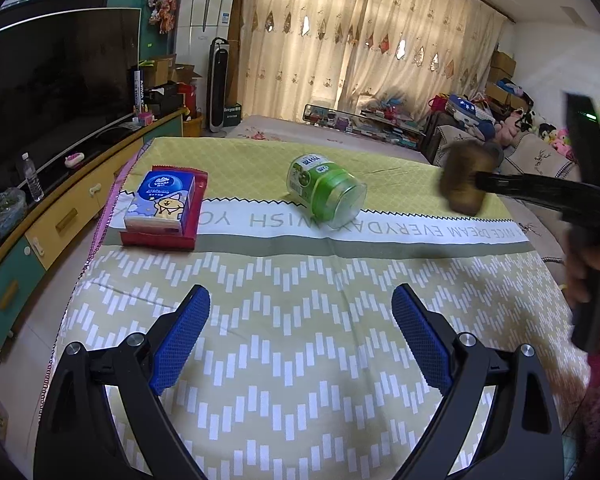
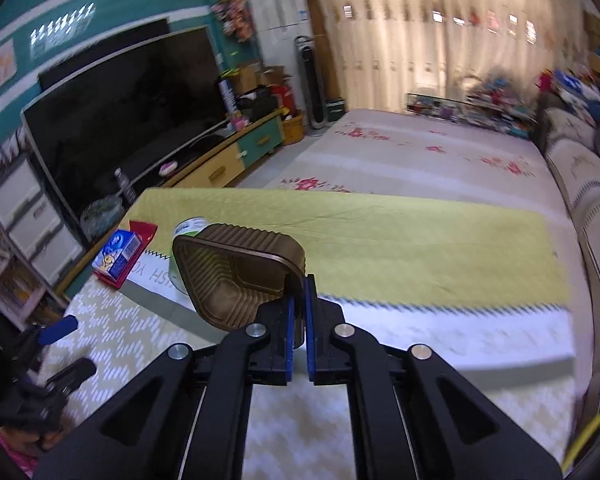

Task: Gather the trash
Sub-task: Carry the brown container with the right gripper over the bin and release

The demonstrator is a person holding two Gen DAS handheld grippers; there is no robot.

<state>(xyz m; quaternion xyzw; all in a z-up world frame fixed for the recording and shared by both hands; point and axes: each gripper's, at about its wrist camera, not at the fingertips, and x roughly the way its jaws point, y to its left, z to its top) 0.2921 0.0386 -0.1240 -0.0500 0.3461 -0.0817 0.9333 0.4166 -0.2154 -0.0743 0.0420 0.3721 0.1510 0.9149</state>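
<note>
Up in the middle of the right wrist view, a brown ribbed plastic tray [image 2: 236, 272] is pinched by its rim in the right claw [image 2: 298, 320], whose blue pads are nearly together on the thin edge. It is square with rounded corners, turned on edge so its hollow faces the lower left of the frame; nothing shows inside it. In the left wrist view the same tray [image 1: 464, 180] is a blurred brown shape at the right, held above the bench [image 1: 300, 320].

Near the middle of that view a clear jar [image 1: 326, 194] with a green label lies on its side, its long axis running from upper left to lower right, base toward the camera. Its label text is too small to read.

At the left a blue tissue pack [image 1: 162, 202] marked "Vinda", with a cartoon dog, rests on a flat red packet [image 1: 192, 216].

The bench cloth carries a band reading "NICE DREAM EVERYDAY WISH YO", upside down.

The left claw [image 1: 300, 340] stands wide open, holding nothing, low over the zigzag-patterned cloth.
</note>
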